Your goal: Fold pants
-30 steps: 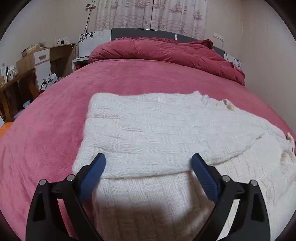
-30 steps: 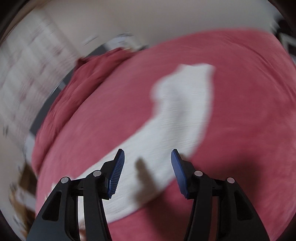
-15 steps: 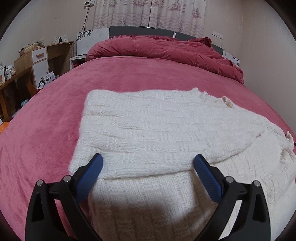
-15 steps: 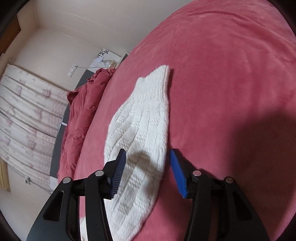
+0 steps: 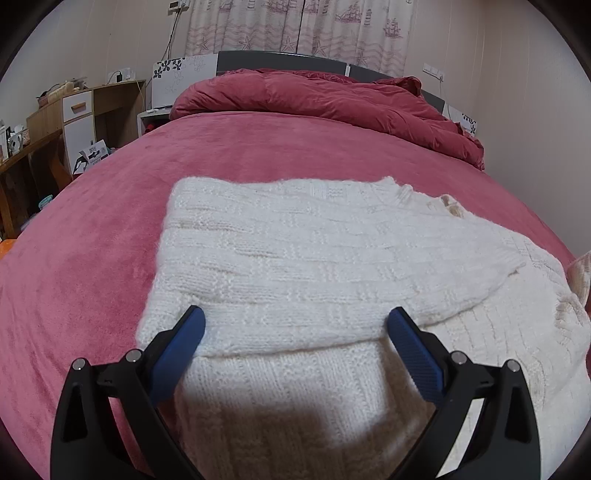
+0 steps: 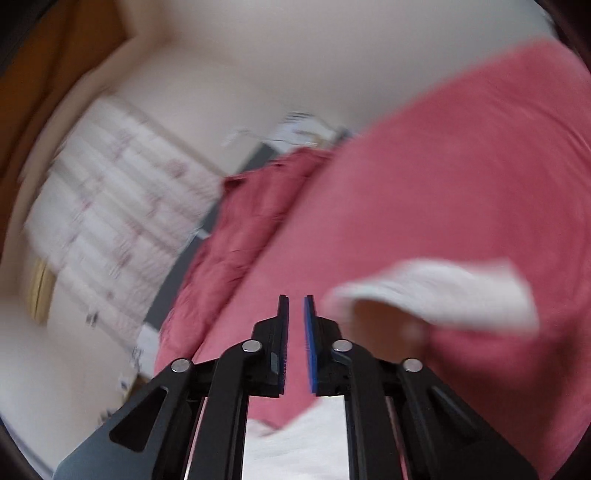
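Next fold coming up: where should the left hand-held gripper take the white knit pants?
Probably the near left corner of the folded-over top layer of the white knit pants: its edge lies raised across the lower layer. Come in low from the near side with the open left hand-held gripper.

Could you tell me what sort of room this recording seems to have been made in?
Most likely a home bedroom: a bed with a pink plush cover, a crumpled red duvet by the headboard, patterned curtains behind, and a wooden desk alongside.

Chunky white knit pants (image 5: 332, 266) on matt, fuzzy pink fleece blanket (image 5: 92, 258).
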### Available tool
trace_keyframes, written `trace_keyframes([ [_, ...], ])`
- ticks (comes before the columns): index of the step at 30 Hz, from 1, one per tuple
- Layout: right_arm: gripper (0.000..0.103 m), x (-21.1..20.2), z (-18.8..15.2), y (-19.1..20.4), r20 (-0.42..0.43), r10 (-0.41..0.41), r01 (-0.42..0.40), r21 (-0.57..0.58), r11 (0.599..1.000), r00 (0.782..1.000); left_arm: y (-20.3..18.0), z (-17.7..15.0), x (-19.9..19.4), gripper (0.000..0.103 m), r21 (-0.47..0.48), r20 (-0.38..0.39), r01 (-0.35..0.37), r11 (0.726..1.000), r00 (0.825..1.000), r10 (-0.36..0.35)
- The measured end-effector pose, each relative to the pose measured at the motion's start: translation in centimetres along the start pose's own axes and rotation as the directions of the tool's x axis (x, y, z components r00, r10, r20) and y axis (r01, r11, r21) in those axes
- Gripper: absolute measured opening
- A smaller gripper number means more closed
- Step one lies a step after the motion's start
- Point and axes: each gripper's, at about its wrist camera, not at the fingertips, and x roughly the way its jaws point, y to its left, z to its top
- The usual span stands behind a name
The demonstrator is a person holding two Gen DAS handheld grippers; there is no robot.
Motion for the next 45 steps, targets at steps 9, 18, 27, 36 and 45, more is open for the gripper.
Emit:
trace_keyframes([
  [9, 0.009, 3.8, -6.3, 7.6, -0.164, -0.046, 0.024, -0.131, 0.991, 0.985, 0.5, 0.0, -0.1, 0.099, -0.02, 0.011, 0.029, 0.999, 1.0, -0.029],
  [18, 0.079, -1.0, -5.0, -5.7, -0.117, -0.322, 0.338, 0.164, 0.927, 0.94, 0.6, 0.0, 0.0, 0.099, -0.026, 0.012, 0.038, 0.999, 0.999, -0.038],
  [27, 0.072, 0.8, -3.8, -10.3, -0.156, -0.275, 0.304, 0.208, 0.93, 0.949, 0.7, 0.0, 0.1, 0.099, -0.025, 0.013, 0.035, 0.999, 0.999, -0.034],
  [36, 0.014, 2.1, -2.6, -9.8, -0.144, -0.251, 0.281, 0.257, 0.925, 0.957, 0.7, 0.1, 0.2, 0.099, -0.024, 0.013, 0.031, 0.999, 0.999, -0.031],
  [45, 0.014, 0.7, -9.8, 12.9, -0.053, -0.035, 0.005, -0.481, 0.877, 0.998, 0.7, 0.1, 0.2, 0.099, -0.031, 0.021, 0.035, 0.999, 0.999, -0.034],
])
